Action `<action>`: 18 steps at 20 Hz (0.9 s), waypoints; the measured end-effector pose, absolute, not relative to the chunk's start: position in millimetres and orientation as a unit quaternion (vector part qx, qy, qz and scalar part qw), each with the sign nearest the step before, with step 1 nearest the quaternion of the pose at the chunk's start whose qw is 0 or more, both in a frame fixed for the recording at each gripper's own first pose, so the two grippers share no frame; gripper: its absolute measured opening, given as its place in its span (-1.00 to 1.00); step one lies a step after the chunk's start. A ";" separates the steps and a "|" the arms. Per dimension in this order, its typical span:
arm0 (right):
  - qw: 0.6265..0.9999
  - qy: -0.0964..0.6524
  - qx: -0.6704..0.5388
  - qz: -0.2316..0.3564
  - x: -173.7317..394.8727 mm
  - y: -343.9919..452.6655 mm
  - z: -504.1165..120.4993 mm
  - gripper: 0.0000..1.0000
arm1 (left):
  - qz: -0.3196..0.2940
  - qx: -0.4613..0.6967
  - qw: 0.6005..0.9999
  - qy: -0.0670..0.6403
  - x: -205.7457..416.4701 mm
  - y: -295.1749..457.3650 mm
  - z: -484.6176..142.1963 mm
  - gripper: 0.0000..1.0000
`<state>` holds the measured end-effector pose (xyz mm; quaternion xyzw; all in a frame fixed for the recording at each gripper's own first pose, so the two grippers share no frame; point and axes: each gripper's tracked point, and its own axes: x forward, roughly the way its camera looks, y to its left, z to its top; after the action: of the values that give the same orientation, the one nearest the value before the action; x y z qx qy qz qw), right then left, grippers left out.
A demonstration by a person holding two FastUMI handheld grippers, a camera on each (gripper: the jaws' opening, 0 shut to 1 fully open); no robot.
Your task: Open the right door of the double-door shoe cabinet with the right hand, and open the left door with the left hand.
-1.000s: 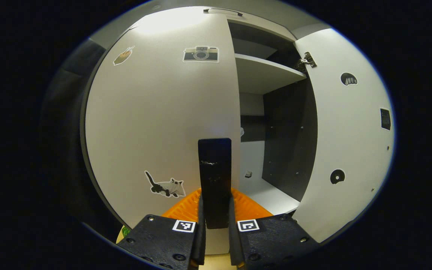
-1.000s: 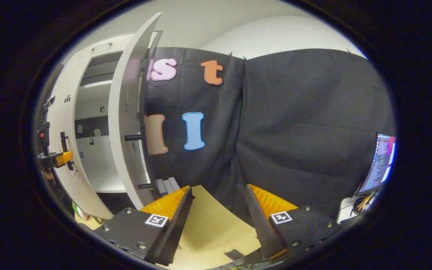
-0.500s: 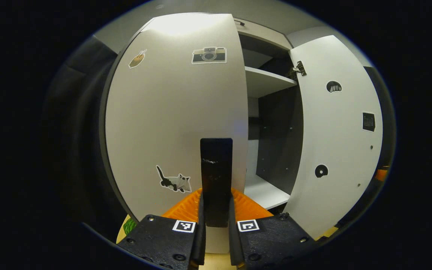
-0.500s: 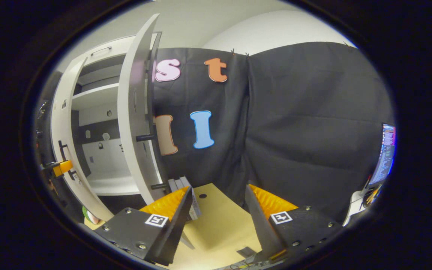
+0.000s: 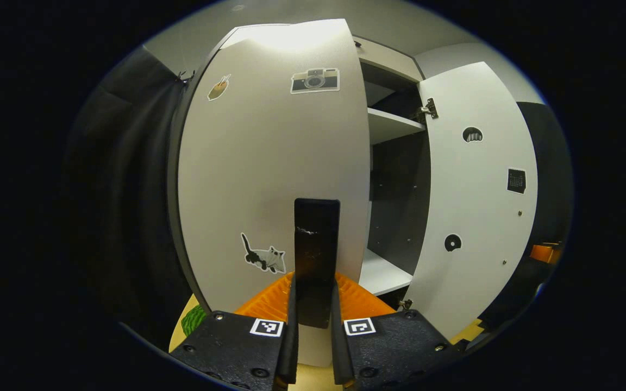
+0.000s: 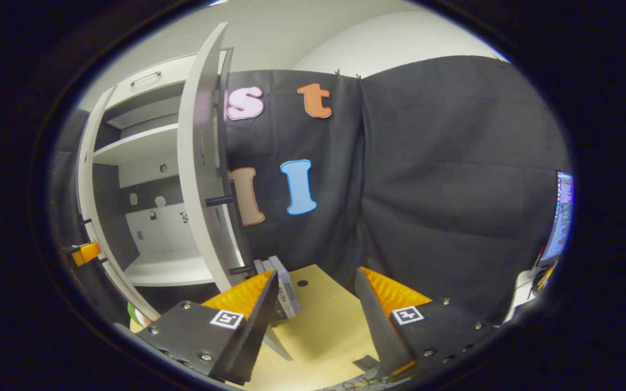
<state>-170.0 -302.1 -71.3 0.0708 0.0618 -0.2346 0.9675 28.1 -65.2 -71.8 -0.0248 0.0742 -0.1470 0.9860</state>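
1. Left gripper (image 5: 313, 326): we see its two fingers closed on the black handle (image 5: 316, 255) of the left door (image 5: 269, 163), pressing it from both sides. The handle stands upright near the door's free edge.
2. Left door: white, swung partly out from the shoe cabinet (image 5: 394, 125). Its face carries a camera sticker (image 5: 315, 80) near the top and a cat sticker (image 5: 264, 257) low down, just left of the handle.
3. Right gripper (image 6: 313, 309): fingers spread wide apart, nothing between them, hanging above the light wooden table (image 6: 324, 326). It touches nothing.
4. Right door (image 6: 201, 163): open wide, seen nearly edge-on in the right gripper view, well clear of the right gripper. In the left gripper view its inner white face (image 5: 476, 190) shows, with a hinge (image 5: 427, 108) at the top.
5. Cabinet interior: white shelf (image 5: 392, 122) above, white floor board (image 5: 381, 274) below, dark side wall between.
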 end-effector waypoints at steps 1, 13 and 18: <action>0.968 0.062 0.076 -0.233 -169.9 -302.0 -73.1 0.68 | -0.147 -0.025 0.986 0.074 25.1 -62.1 -71.5 -0.46; 0.964 0.077 0.097 -0.234 -164.0 -303.9 -87.3 0.69 | -0.126 -0.034 0.989 0.073 -16.9 -13.8 -67.6 -0.48; 0.967 0.082 0.098 -0.221 -158.9 -301.6 -90.4 0.69 | -0.100 -0.025 0.993 0.065 -27.4 8.5 -66.9 -0.53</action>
<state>-158.9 -301.6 -90.4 0.0977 0.0819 -0.2215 0.9668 -27.4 8.5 -66.9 -0.0247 0.0655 -0.1001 0.9925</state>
